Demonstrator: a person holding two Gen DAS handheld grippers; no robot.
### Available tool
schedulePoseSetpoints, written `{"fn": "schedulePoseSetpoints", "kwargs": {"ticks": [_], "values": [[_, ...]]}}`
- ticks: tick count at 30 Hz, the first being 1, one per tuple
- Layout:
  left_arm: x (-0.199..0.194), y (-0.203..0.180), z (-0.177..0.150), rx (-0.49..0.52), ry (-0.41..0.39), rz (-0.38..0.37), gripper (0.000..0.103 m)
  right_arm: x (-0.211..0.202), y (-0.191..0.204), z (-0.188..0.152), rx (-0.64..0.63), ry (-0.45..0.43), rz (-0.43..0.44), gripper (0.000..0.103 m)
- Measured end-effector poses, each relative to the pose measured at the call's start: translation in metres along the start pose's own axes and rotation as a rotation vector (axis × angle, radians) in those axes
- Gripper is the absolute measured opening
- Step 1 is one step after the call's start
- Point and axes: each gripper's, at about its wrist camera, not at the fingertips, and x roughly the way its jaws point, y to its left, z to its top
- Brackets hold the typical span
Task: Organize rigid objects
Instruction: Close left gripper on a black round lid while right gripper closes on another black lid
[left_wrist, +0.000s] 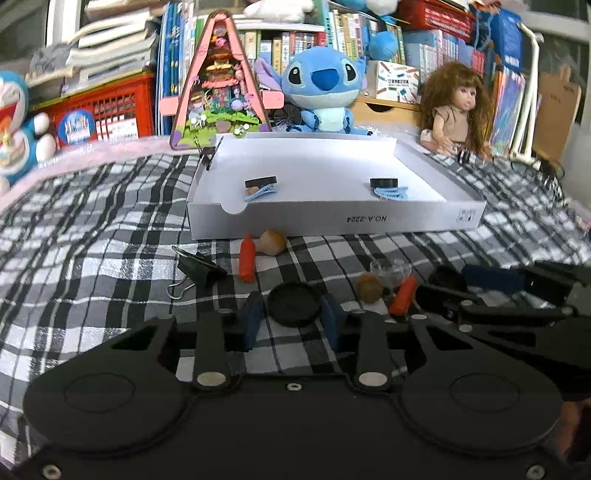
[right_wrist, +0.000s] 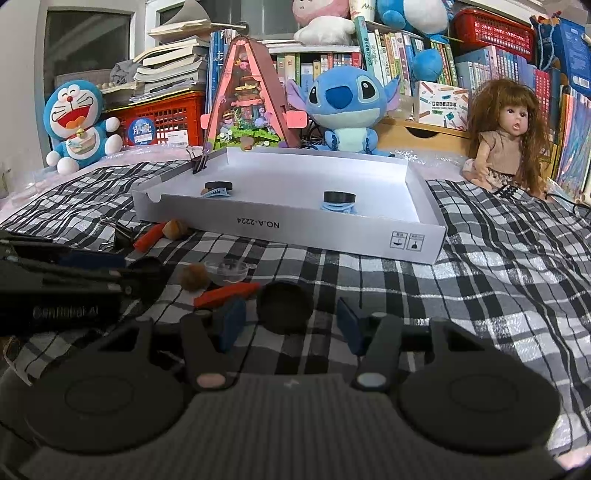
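Plaid cloth (left_wrist: 92, 221): left gripper (left_wrist: 293, 317) jaws clamp a black lid (left_wrist: 293, 304); right gripper (right_wrist: 291, 321) jaws apart

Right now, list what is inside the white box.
Inside the white box: two black discs, each on a blue hair clip. A binder clip grips its left wall. The near wall hides the nearest floor.

Even, soft indoor light, moderately bright; shadows faint. Strong fisheye bending at edges, corners vignetted dark. Mild sheen on the white box (left_wrist: 332, 221) wall. Shelf books (right_wrist: 388, 48) slightly soft; near black housing dim, low detail.
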Motion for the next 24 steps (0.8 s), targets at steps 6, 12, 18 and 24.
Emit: {"fn": "schedulePoseSetpoints", "kwargs": {"ticks": [6,12,18,24], "values": [[0.001,-0.003,-0.002,0.030,-0.013,0.010,0.030,-0.002,-0.005,0.003,0.017,0.010,0.006,0.050],[-0.002,-0.006,-0.003,0.026,-0.014,0.005,0.030,-0.006,0.001,0.003,-0.005,0.009,0.017,0.038],[-0.004,-0.005,0.000,0.014,-0.018,0.011,0.030,-0.007,0.001,0.008,-0.001,-0.002,0.015,0.038],[-0.007,-0.002,0.008,0.000,-0.028,0.010,0.030,-0.007,-0.004,0.014,0.011,-0.005,-0.001,0.038]]}}
